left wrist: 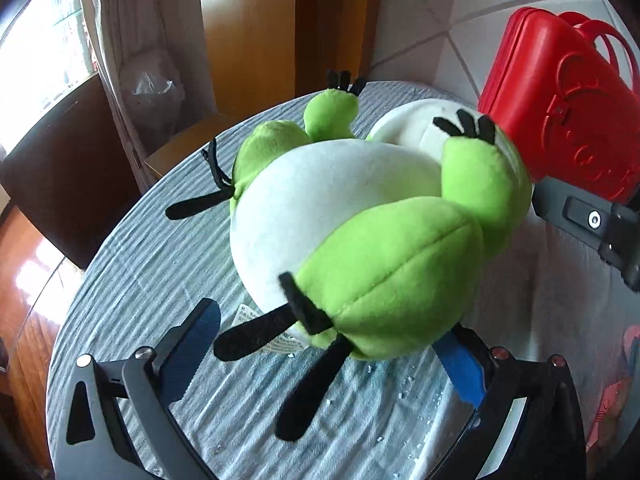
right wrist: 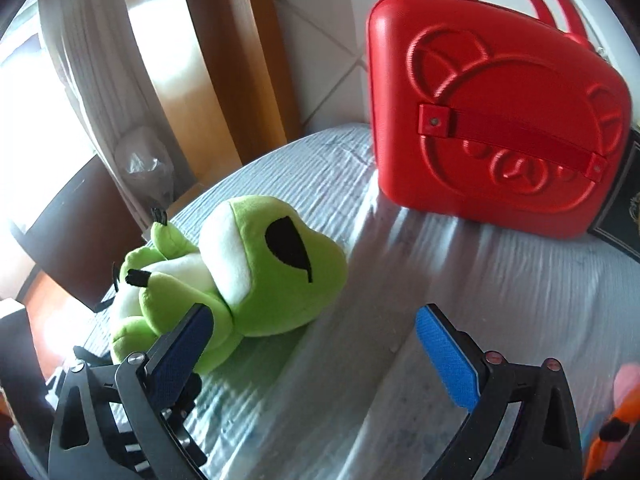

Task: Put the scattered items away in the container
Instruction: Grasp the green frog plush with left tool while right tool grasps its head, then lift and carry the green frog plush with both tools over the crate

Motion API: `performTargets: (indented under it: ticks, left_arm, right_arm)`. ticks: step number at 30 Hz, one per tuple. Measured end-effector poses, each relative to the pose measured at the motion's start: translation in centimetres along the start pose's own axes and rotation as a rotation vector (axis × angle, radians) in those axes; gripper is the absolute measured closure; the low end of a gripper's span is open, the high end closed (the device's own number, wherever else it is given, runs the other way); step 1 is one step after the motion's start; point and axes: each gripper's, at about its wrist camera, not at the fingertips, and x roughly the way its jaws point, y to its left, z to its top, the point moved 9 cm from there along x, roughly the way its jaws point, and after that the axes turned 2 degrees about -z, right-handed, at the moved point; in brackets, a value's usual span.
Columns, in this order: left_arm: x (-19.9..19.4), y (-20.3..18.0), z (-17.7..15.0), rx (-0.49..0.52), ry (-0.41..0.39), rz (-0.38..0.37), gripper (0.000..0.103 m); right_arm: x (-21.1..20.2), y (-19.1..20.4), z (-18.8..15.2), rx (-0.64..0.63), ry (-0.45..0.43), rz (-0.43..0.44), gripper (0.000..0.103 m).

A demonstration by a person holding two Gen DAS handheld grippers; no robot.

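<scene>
Lying on its back on the grey ribbed cloth of the round surface point(right wrist: 500, 280), the green frog plush point(right wrist: 256, 276) has its white belly up and its black-toed feet splayed toward the left tool point(left wrist: 328, 344). That tool's blue pads stand apart on either side of the near foot, so it looks lined up for a grasp on the leg, though nothing is pinched yet. The right tool point(right wrist: 316, 344) also has its pads spread wide; one pad sits just beside the plush's flank and the other is over bare cloth, so it holds nothing. Beyond the plush stands the red case point(right wrist: 492, 120), upright on its edge with handles up and its strap fastened across the front. Being closed, it probably has to be opened first, which may be why the right tool is kept free.
</scene>
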Motion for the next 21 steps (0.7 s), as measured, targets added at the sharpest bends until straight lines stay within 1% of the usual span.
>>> performTargets:
  ticks: [5, 8, 9, 13, 16, 19, 20, 21]
  left_arm:
    - [1.0, 0.0, 1.5, 0.031, -0.029, -0.01, 0.0]
    - [1.3, 0.3, 2.5, 0.044, -0.043, -0.022, 0.0]
    - [1.5, 0.4, 2.8, 0.046, -0.043, -0.026, 0.0]
    - [2.3, 0.7, 3.7, 0.031, -0.05, -0.032, 0.0]
    - [2.8, 0.7, 3.9, 0.035, -0.056, -0.035, 0.0]
    - [2.7, 0.6, 3.9, 0.043, -0.065, -0.031, 0.001]
    - [2.6, 0.5, 3.9, 0.044, -0.069, -0.033, 0.003]
    - [2.3, 0.5, 3.9, 0.047, -0.075, -0.037, 0.007]
  right_arm:
    - [4.2, 1.4, 1.5, -0.038, 0.038, 0.033, 0.0]
    - [5.9, 2.0, 2.4, 0.003, 0.052, 0.128, 0.0]
    - [6.3, 2.3, 2.6, 0.004, 0.052, 0.148, 0.0]
    - [7.7, 3.6, 3.3, -0.003, 0.058, 0.195, 0.0]
    - [8.9, 3.9, 3.3, 0.01, 0.087, 0.23, 0.0]
    - [9.8, 4.1, 3.1, 0.006, 0.109, 0.239, 0.0]
    - [9.8, 4.3, 3.1, -0.005, 0.107, 0.231, 0.001]
    - [9.5, 4.5, 3.1, -0.019, 0.094, 0.22, 0.008]
